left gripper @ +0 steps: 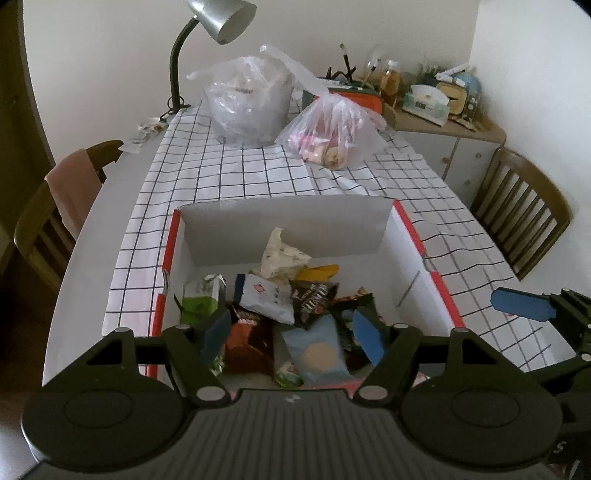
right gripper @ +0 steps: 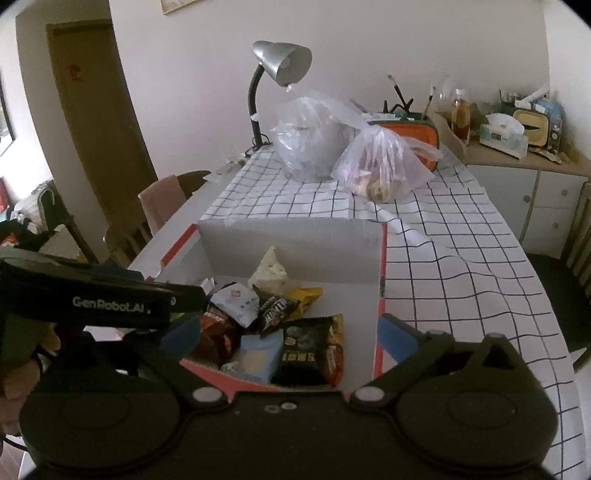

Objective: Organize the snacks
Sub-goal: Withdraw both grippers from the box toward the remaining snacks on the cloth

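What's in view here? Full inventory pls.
cardboard box: 1, white with red edges, near end of table
snack packets: several, mixed colours, piled inside box
plastic bags: 2, clear, far end of table
tablecloth: 1, white, black grid
desk lamp: 1, silver, far left of table
chairs: 2, wooden, either side
sideboard: 1, cluttered, far right
left gripper: open, above the snacks
right gripper: open, over box

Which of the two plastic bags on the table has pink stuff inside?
The smaller bag on the right, nearer the box; the bigger bag beside the lamp looks whitish.
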The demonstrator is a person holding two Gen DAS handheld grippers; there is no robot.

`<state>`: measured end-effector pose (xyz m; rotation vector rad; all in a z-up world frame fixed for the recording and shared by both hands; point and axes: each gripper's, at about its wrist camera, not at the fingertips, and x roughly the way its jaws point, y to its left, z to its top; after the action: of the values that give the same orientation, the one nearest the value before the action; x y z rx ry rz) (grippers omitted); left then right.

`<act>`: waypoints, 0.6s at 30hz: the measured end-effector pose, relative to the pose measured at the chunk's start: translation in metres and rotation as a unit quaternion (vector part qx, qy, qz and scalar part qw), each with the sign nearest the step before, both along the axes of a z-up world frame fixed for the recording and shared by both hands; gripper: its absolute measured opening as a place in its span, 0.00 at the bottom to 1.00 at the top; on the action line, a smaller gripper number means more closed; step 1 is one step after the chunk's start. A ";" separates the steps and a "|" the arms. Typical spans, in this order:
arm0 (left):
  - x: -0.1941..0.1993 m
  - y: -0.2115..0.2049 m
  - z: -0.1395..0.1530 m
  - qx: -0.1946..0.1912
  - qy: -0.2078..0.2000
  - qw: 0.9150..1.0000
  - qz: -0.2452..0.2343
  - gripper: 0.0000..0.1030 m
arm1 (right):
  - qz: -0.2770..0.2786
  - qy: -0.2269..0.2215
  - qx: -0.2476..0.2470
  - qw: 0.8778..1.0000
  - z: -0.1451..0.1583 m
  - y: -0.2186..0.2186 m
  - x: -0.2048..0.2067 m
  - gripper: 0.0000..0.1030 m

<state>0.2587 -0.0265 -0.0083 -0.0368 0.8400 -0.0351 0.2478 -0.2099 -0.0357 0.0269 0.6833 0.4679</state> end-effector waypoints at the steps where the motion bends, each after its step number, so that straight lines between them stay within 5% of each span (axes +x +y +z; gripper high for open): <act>1: -0.004 -0.001 0.001 -0.002 -0.002 1.000 0.000 0.71 | 0.001 -0.001 0.000 1.000 0.001 -0.002 -0.003 0.99; 18: -0.065 -0.015 0.011 -0.017 -0.006 1.000 0.004 0.72 | 0.039 -0.008 0.002 0.999 0.005 -0.021 -0.052 1.00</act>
<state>0.1935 -0.0414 0.0031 -0.0717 0.8263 -0.0421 0.1961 -0.2312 -0.0305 -0.0004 0.6688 0.5433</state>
